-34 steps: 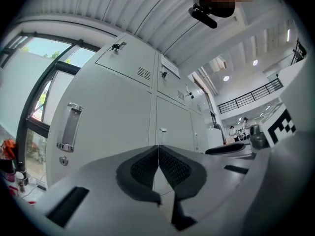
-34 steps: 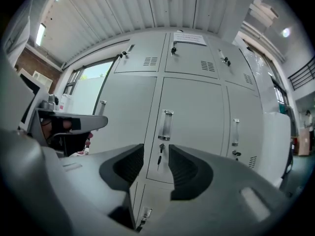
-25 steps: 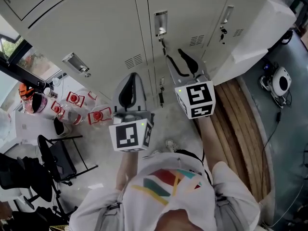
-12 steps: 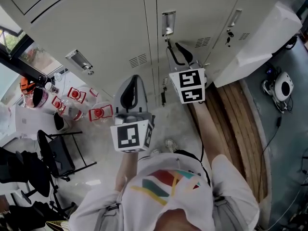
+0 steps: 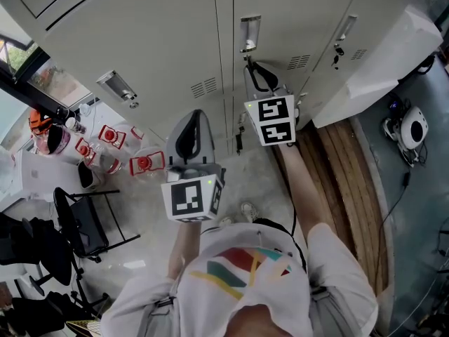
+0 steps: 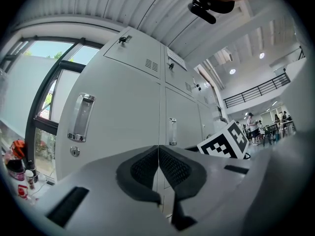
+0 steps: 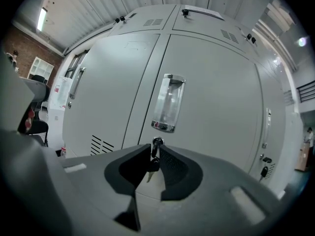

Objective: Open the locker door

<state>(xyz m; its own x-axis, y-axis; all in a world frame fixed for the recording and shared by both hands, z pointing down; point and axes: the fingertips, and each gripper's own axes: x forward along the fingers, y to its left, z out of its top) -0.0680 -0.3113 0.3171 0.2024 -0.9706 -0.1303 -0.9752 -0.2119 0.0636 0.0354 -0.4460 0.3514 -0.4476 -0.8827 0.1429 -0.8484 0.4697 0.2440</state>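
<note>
Locker (image 7: 216,107); right jaws closing round key (image 7: 153,162)

Right tongs (image 7: 155,150) are closing, with the key (image 7: 157,141) in the locker door (image 7: 221,107) lock between the pads. A second key (image 7: 150,171) hangs beneath. Recessed handle (image 7: 168,103) sits directly above the lock.

the right hand-held gripper (image 5: 260,76) has moved forward since a second ago, away from the person's body and up to the locker door (image 5: 295,20); its tips now sit just below the handle (image 5: 250,32); its jaws, spread wide before, have narrowed and are closing, with the key (image 7: 155,144) in the lock between them; the head view has shifted slightly.
</note>
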